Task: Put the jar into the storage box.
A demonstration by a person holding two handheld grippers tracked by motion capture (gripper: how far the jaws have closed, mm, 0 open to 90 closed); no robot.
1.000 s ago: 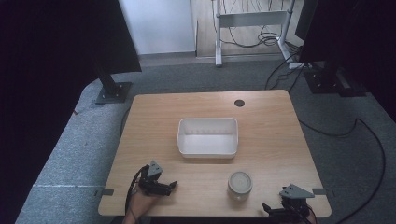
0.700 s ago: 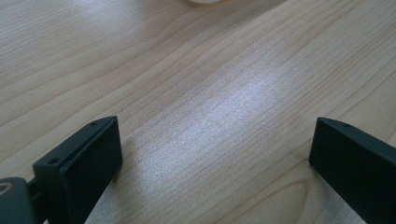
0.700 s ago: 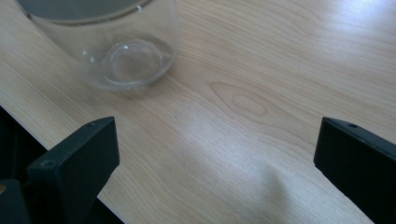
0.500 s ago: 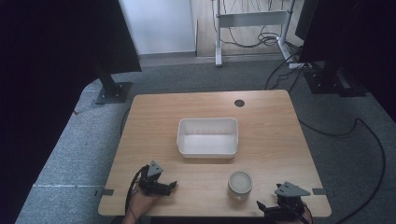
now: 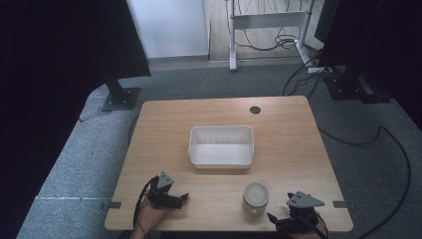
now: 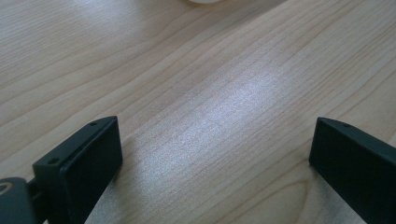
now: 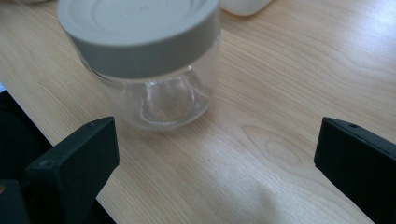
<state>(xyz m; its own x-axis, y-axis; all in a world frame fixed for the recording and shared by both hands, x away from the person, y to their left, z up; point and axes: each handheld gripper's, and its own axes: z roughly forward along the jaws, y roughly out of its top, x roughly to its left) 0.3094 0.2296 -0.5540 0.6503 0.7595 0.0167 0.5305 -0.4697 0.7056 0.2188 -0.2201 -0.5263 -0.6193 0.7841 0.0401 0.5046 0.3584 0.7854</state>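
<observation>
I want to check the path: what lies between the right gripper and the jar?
Nothing: bare wooden table lies between the open right gripper and the jar, seen in the right gripper view.

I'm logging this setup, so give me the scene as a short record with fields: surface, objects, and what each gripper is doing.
surface: wooden table
tub: white, rectangular, open, mid-table
jar: clear glass, grey lid on, upright, near front edge
left gripper: open, nothing between jaws
right gripper: open, beside the jar, not touching it
</observation>
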